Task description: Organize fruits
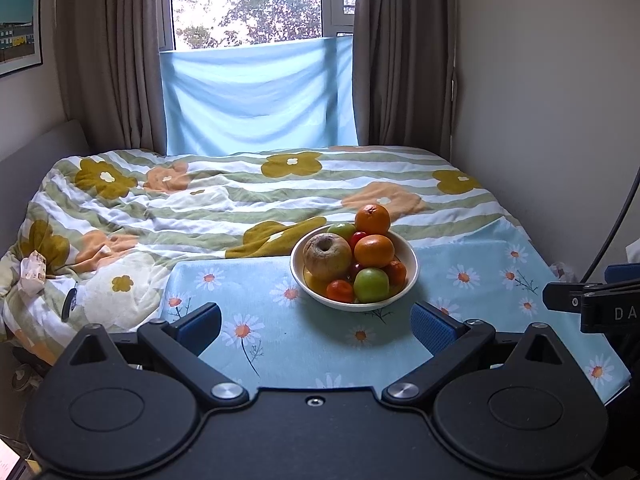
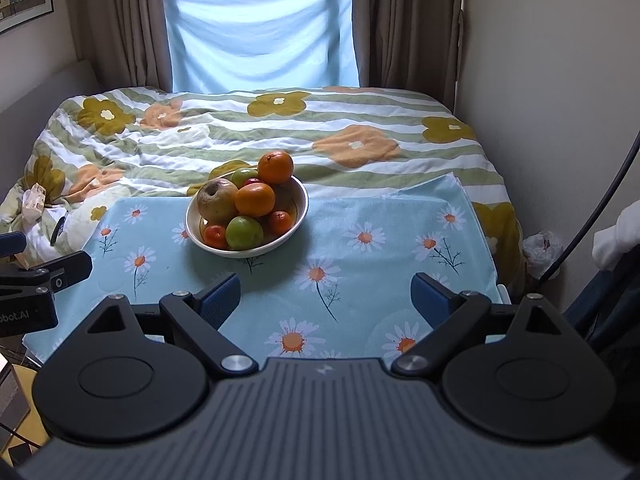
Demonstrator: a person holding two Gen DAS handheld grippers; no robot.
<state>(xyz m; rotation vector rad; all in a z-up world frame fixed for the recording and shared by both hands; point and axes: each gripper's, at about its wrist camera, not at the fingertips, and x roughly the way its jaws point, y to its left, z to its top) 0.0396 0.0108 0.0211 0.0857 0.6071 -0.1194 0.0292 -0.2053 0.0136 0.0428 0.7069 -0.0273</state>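
A white bowl point(image 1: 410, 265) point(image 2: 302, 208) heaped with fruit stands on a light blue daisy-print cloth point(image 1: 280, 332) point(image 2: 360, 248). In it lie a brownish apple point(image 1: 327, 257) point(image 2: 217, 199), two large oranges point(image 1: 372, 219) point(image 2: 275, 167), a green apple point(image 1: 371, 284) point(image 2: 244, 233), small tangerines and red fruit. My left gripper point(image 1: 316, 326) is open, low and in front of the bowl, nothing between its blue pads. My right gripper point(image 2: 326, 298) is open too, nearer than the bowl and to its right. Each gripper shows at the edge of the other's view.
The cloth covers a small table set against a bed with a flowered quilt point(image 1: 224, 200) point(image 2: 320, 128). Beige curtains and a blue sheet point(image 1: 256, 96) hang at the window behind. A wall point(image 1: 552, 80) stands close on the right, with a black cable point(image 2: 592, 216) there.
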